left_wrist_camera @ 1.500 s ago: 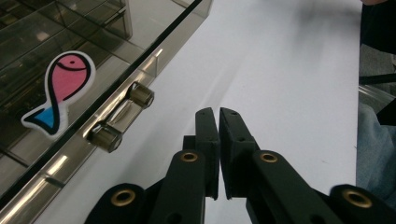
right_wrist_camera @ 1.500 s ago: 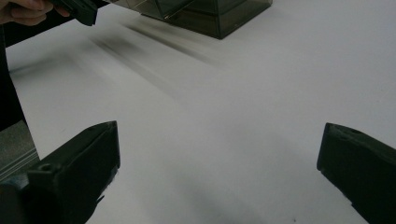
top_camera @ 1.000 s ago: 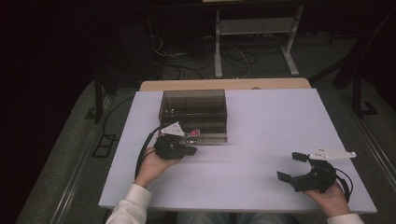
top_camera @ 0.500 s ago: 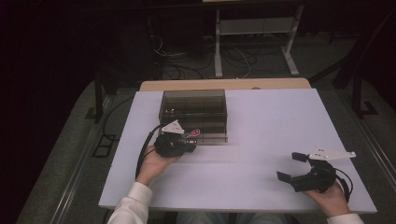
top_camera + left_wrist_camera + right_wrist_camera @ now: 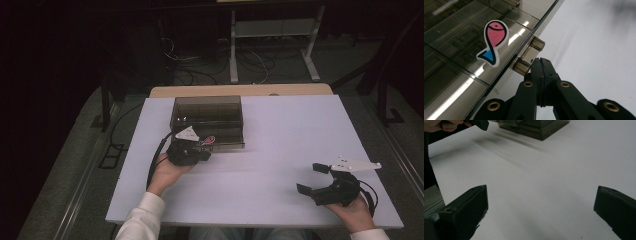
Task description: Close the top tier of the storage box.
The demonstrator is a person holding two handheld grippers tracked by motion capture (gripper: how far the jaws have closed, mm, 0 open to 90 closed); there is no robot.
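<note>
Dark floor and tangled cables surround the white tabletop (image 5: 280, 150), where a smoky clear plastic box (image 5: 207, 121) sits toward 11 o'clock from the middle. On its lid lies a pink and blue fish sticker (image 5: 492, 42). The left claw (image 5: 204, 150) is at the box's near edge, jaws pressed together, their tips at the box's latch (image 5: 527, 56); whether they pinch it I cannot tell. The right claw (image 5: 314, 179) rests at 4 o'clock on the tabletop, well apart from the box, its jaws spread wide over bare surface.
</note>
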